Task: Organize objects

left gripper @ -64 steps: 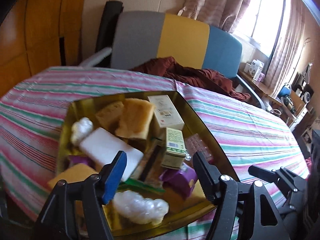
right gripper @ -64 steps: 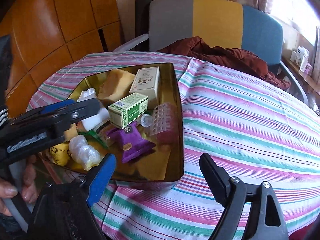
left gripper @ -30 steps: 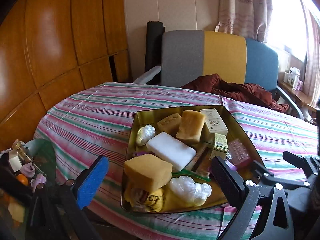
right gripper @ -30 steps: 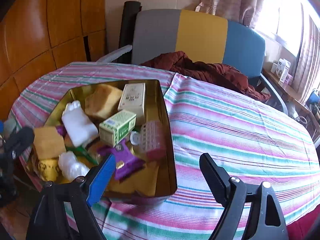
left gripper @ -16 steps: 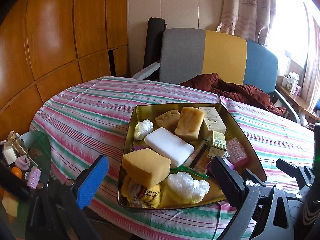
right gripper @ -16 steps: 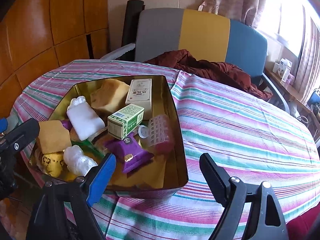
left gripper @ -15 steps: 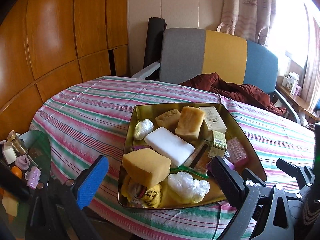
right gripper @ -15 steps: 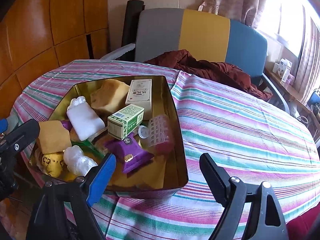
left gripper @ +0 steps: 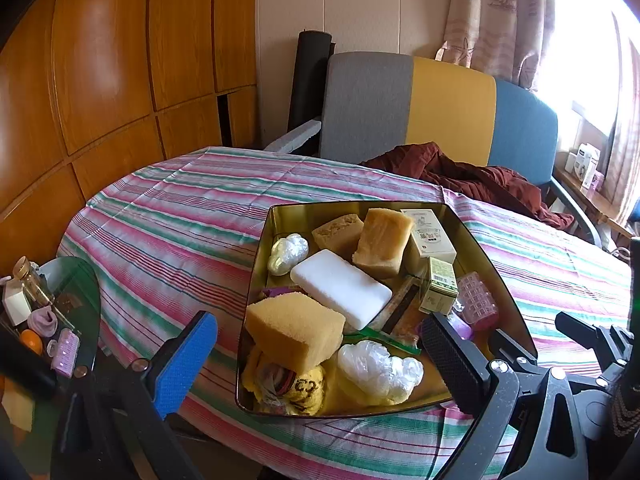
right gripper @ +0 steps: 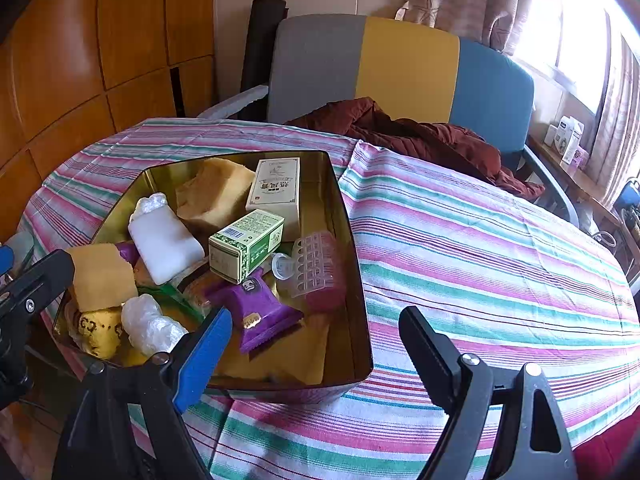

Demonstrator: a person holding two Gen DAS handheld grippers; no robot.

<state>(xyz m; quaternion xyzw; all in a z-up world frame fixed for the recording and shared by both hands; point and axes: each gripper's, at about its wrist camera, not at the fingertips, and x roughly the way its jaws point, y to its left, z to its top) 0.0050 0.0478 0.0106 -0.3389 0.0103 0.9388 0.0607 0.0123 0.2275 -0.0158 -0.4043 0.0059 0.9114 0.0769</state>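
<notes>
A gold tin stands on the striped tablecloth, full of loose items. Among them are a yellow sponge, a white block, a green box, a purple packet and a pink roller. My left gripper hovers in front of the tin's near edge, open, holding nothing. My right gripper hangs over the tin's near right corner, also open and holding nothing.
A green glass side table with small bottles and trinkets stands low on the left. Behind the table is a grey, yellow and blue chair with a dark red cloth on it. Wooden panelling lines the left wall.
Two seconds ago my left gripper stood close over the tin's contents. It has since drawn back and to the left. Both grippers have kept still for the last half second.
</notes>
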